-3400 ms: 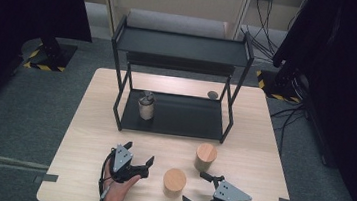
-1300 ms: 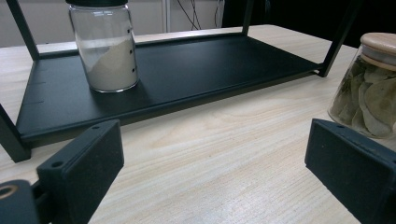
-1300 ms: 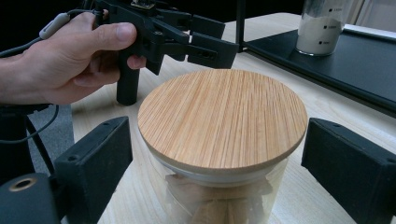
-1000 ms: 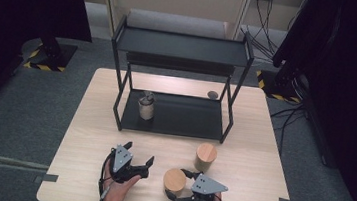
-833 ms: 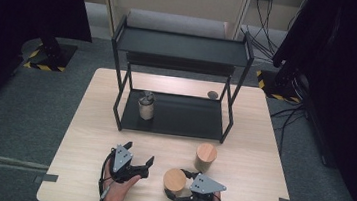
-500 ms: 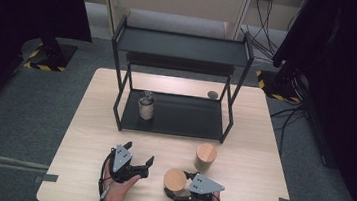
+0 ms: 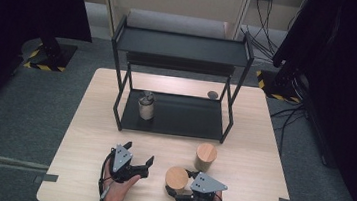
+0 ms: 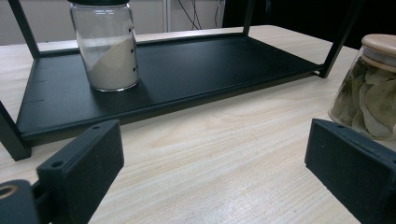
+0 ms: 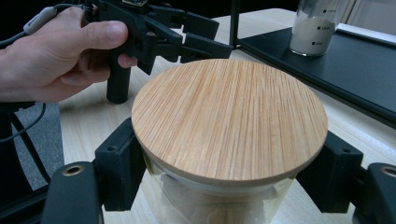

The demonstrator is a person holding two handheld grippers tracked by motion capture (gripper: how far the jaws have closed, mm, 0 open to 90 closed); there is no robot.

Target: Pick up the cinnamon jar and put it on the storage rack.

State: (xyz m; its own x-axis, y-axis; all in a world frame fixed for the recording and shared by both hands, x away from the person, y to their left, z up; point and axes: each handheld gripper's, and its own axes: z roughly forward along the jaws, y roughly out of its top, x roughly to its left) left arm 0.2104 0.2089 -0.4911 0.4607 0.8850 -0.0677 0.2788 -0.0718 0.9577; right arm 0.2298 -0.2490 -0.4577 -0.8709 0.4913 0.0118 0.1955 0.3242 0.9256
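A glass jar with a round wooden lid [image 7: 177,178] stands near the table's front edge. My right gripper [image 7: 181,185] reaches it from the near side. In the right gripper view the two jaws of my right gripper [image 9: 229,173] press on the glass just under the wooden lid [image 9: 229,116], shut on the jar. My left gripper [image 7: 138,153] rests on the table to the jar's left, open with nothing between its jaws. In the left gripper view, my left gripper [image 8: 224,158] looks at bare tabletop. A person's hand [image 9: 60,51] holds the left gripper.
A second wooden-lidded jar [image 7: 206,156] with dried leaves [image 8: 369,88] stands just behind and to the right. A black two-level rack [image 7: 182,45] fills the table's middle back, with a jar of white powder [image 7: 146,105] on its lower shelf [image 8: 196,70]. A small dark disc [image 7: 212,94] lies behind the rack.
My right gripper has slid left from the front right of the table up to the near jar and now has its jaws around it. The left gripper has stayed put.
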